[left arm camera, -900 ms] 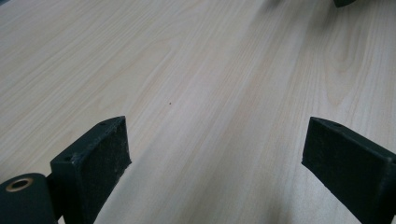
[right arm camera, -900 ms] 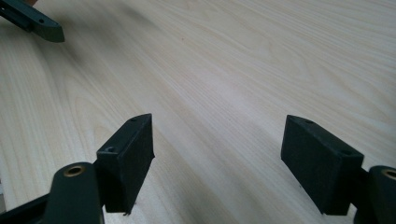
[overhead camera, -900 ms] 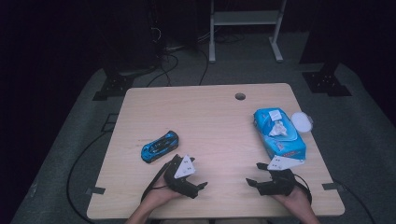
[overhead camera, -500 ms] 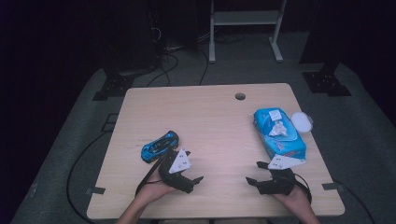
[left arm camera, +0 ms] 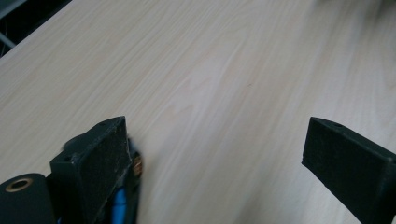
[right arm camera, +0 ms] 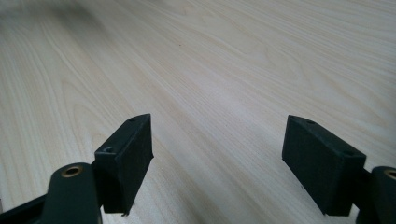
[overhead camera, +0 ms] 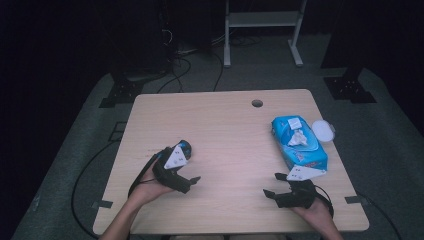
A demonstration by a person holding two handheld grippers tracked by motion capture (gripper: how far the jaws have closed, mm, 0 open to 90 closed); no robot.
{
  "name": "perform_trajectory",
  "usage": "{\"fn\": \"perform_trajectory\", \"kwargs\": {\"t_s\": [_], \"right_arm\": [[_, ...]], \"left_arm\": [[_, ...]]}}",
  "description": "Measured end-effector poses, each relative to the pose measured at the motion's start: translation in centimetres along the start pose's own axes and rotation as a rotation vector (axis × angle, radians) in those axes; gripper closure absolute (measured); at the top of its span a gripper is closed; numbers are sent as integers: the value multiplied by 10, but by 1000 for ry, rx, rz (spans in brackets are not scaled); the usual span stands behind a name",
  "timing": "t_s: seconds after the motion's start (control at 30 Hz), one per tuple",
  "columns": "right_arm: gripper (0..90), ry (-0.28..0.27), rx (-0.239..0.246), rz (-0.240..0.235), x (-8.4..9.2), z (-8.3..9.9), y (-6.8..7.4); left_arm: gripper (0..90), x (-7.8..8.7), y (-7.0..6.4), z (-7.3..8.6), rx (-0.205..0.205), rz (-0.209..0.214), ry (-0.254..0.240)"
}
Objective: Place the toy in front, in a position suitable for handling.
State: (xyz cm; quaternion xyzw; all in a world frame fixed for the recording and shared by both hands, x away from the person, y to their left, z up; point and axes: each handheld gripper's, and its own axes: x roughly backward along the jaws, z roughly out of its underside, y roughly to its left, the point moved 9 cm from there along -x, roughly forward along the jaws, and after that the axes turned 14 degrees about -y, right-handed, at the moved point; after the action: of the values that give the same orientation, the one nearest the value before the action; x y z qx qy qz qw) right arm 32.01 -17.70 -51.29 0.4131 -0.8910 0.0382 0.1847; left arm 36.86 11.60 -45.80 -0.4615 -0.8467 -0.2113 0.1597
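Observation:
A blue toy car (overhead camera: 186,147) lies on the left half of the wooden table (overhead camera: 225,125), mostly covered by my left gripper (overhead camera: 189,165). In the left gripper view that gripper (left arm camera: 215,140) stands open, and a strip of the blue car (left arm camera: 119,205) shows low down behind its left jaw, with bare wood between the jaws. Near the front right edge my right gripper (overhead camera: 272,195) rests low over the table. The right gripper view shows it (right arm camera: 217,140) open with nothing between the pads.
A blue pack of wet wipes (overhead camera: 300,145) lies at the right side of the table with a white tissue sticking out, and its round white lid (overhead camera: 323,131) is flipped open beside it. A small cable hole (overhead camera: 257,103) sits near the far edge.
My left gripper has moved away from the front edge toward the toy car and now covers most of it. The right gripper has stayed in place.

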Motion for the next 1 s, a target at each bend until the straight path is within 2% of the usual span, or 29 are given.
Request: {"fn": "perform_trajectory", "kwargs": {"t_s": [0.03,0.07,0.23,0.33,0.4,0.43,0.47,0.53,0.6,0.7,0.8,0.83,0.93,0.97,1.0], "right_arm": [[236,-1,-1,-1,0,0,0],[236,-1,-1,-1,0,0,0],[236,-5,4,-6,1,-1,2],[236,-4,7,-11,0,-2,3],[236,-2,7,-13,0,-2,4],[236,-1,12,-13,0,-2,4],[236,-1,12,-13,0,-2,4],[236,-1,14,-14,0,-3,5],[236,-1,14,-16,0,-3,5],[236,-2,17,-20,0,-4,6],[236,-1,19,-21,0,-4,6],[236,2,21,-23,0,-4,7],[236,1,24,-24,0,-4,7],[236,2,23,-26,0,-4,8],[236,1,23,-28,0,-4,8]], "left_arm": [[67,2,6,0,0,-10,8],[67,2,6,0,0,-10,8],[67,12,34,5,3,-44,57],[67,16,52,11,23,-54,98],[67,16,56,13,25,-55,110],[67,15,63,16,37,-50,132],[67,15,63,16,37,-50,132],[67,13,73,22,27,-43,185],[68,11,75,24,28,-44,193],[68,4,81,32,24,-25,249],[68,-1,82,37,32,-13,273],[68,-6,84,41,34,-3,298],[68,-11,85,45,38,2,306],[68,-15,86,50,38,8,328],[68,-15,86,50,38,8,328]]}}
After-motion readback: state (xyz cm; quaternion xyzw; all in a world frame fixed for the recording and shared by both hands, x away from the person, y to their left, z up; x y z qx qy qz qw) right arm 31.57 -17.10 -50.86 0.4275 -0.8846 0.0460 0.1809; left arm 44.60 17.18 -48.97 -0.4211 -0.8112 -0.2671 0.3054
